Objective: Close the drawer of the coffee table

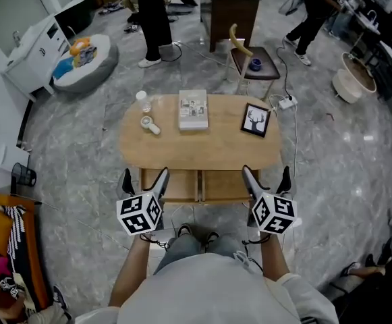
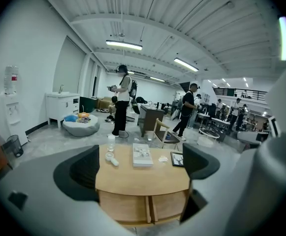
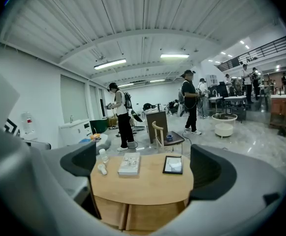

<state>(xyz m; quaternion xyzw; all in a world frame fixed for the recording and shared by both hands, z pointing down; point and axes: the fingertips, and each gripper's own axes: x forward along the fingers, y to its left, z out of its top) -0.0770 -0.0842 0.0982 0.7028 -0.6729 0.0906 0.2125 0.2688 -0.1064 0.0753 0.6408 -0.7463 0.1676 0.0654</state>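
An oval wooden coffee table (image 1: 209, 150) stands right in front of me. Under its near edge, two drawers sit side by side, the left drawer (image 1: 171, 186) and the right drawer (image 1: 224, 185); both stick out past the tabletop toward me. My left gripper (image 1: 144, 179) hovers open by the left drawer's outer corner, with nothing in it. My right gripper (image 1: 266, 178) is open and empty by the right drawer's outer corner. The left gripper view frames the table (image 2: 133, 178) between open jaws, drawer fronts (image 2: 124, 208) below. The right gripper view shows the table (image 3: 147, 186) likewise.
On the tabletop lie a book (image 1: 193, 109), a black picture frame (image 1: 256, 120), a small bottle (image 1: 142, 100) and a white handheld object (image 1: 149, 124). A chair (image 1: 253, 63) stands behind the table, a power strip (image 1: 288, 102) lies beside it. People (image 1: 154, 19) stand farther back near a beanbag (image 1: 88, 63).
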